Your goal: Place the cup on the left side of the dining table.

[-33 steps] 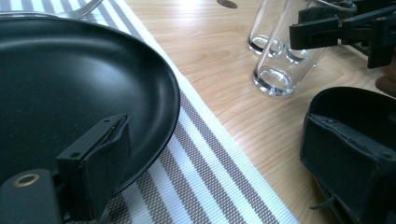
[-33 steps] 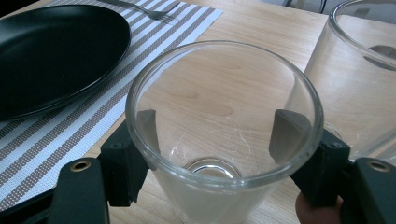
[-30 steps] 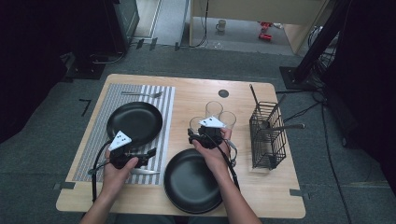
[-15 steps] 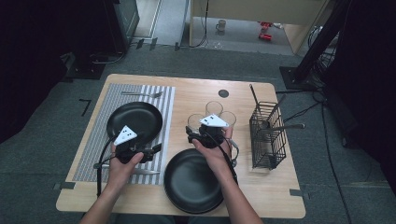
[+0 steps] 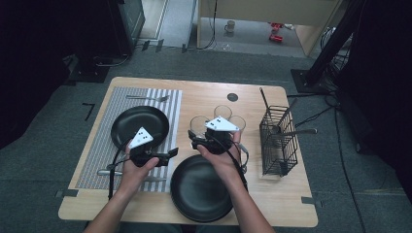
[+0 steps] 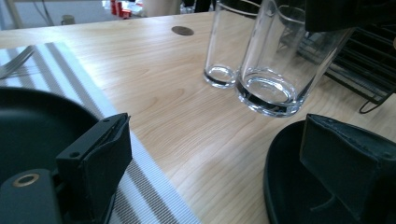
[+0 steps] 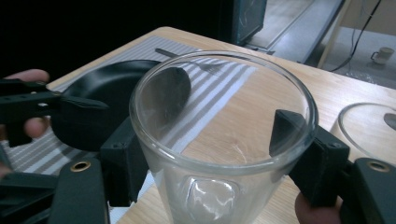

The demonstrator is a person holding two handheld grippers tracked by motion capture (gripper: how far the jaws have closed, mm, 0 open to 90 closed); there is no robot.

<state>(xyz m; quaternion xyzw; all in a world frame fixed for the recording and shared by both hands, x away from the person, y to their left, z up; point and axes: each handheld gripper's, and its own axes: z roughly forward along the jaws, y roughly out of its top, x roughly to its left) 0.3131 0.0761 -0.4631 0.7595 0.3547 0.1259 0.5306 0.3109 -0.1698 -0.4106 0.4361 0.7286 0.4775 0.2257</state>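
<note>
Two black jaws of the right gripper (image 7: pixel 219 163) pinch the clear drinking glass (image 7: pixel 224 140) beside the black wire rack (image 5: pixel 278 141); lift it upright, clear of neighbouring glasses. Left gripper (image 5: pixel 167 155) stays spread, empty.

We count three clear glasses (image 5: pixel 223 112) clustered mid-table, two black plates (image 5: pixel 140 125), one striped placemat (image 5: pixel 104 141), one wire cutlery basket (image 5: pixel 278 141), one fork (image 5: pixel 148 98) on the mat's far end, and two grippers (image 5: pixel 167 156).
</note>
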